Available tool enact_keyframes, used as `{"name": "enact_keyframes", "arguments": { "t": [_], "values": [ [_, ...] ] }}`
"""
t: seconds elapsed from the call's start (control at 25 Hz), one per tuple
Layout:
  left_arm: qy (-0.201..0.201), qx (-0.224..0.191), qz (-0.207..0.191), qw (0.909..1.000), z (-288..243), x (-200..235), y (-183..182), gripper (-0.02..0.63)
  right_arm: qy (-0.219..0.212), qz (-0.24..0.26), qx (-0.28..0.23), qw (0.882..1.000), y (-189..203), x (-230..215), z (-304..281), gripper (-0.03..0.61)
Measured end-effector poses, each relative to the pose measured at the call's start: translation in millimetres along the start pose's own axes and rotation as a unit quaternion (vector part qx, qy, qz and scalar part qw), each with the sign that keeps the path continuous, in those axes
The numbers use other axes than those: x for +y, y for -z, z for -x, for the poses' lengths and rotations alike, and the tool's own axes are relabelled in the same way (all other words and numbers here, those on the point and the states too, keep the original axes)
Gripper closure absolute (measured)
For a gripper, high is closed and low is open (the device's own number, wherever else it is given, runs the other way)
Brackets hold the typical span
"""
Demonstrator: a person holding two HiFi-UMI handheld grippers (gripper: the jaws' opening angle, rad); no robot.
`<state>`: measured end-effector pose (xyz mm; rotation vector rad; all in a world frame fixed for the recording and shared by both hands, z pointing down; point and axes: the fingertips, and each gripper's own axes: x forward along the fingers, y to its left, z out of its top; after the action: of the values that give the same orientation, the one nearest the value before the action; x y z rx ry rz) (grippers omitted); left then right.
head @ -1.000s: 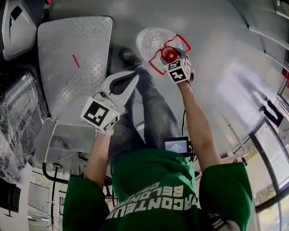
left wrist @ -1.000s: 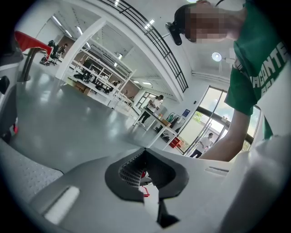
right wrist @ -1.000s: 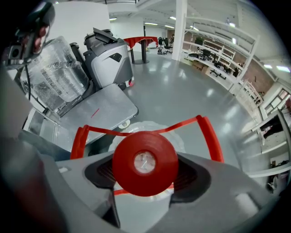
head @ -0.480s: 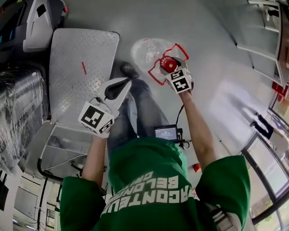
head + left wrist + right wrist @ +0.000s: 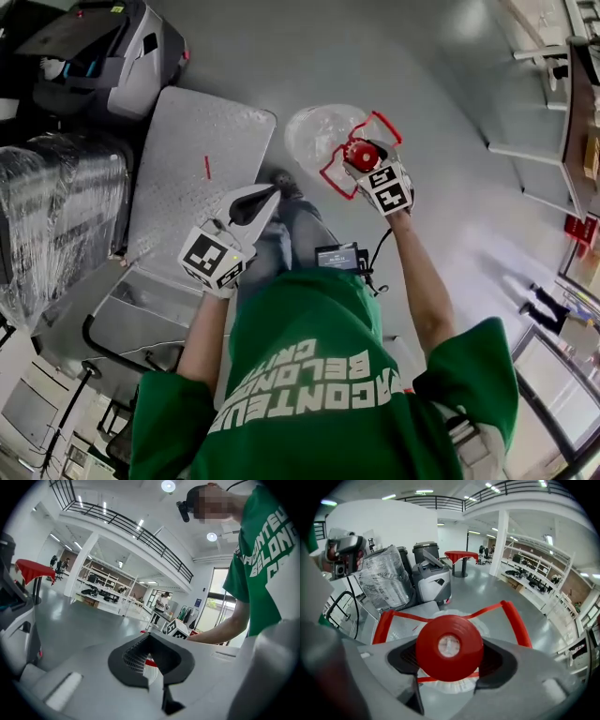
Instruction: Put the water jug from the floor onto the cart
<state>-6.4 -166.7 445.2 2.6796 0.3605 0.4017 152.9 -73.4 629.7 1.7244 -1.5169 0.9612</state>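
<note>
Since the earlier frames the water jug (image 5: 314, 136) is drawing nearer to the cart (image 5: 187, 187). Its clear body is now sitting just beside the deck's right edge in the head view, where a wide strip of floor separated them before.

Right gripper (image 5: 368, 167): we are seeing its jaws clamping the jug's neck just under the red cap (image 5: 449, 647), dark pads closing in from both sides. The red handle (image 5: 516, 623) is framing the cap, standing out toward 12 o'clock. The jug's body is hanging beyond the jaws, over grey floor. We cannot tell whether its base is clearing the floor.

Left gripper (image 5: 262, 195): its jaws are pressing together with nothing between them. It is hovering at 7 o'clock of the jug, over the cart's near right corner.

Cart deck is lying at 9 o'clock of the jug, carrying a small red mark (image 5: 207, 167). A plastic-wrapped bundle (image 5: 56, 216) is standing at 9 o'clock of the cart, and a grey machine (image 5: 103, 56) at 11 o'clock.
</note>
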Motion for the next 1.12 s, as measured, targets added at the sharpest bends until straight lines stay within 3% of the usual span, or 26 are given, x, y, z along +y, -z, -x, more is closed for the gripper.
{"name": "enact_keyframes", "arguments": {
  "t": [0.2,0.6,0.84,1.12],
  "values": [
    [-0.026,-0.026,-0.016,0.9992,20.6,-8.3,-35.1,0.603,-0.009,0.018,-0.033,0.999,-52.5,-1.3,37.5,0.275],
    [-0.12,-0.072,-0.025,0.9899,74.3,-5.3,-58.4,0.603,-0.05,0.084,-0.092,0.991,-137.5,17.6,72.8,0.275],
    [-0.207,-0.101,-0.012,0.9731,122.8,8.5,-54.2,0.603,-0.094,0.152,-0.109,0.978,-194.2,51.9,53.3,0.275],
    [-0.288,-0.127,0.006,0.9491,166.5,10.9,-38.1,0.603,-0.15,0.224,-0.115,0.956,-225.0,103.8,21.2,0.275]
  ]
}}
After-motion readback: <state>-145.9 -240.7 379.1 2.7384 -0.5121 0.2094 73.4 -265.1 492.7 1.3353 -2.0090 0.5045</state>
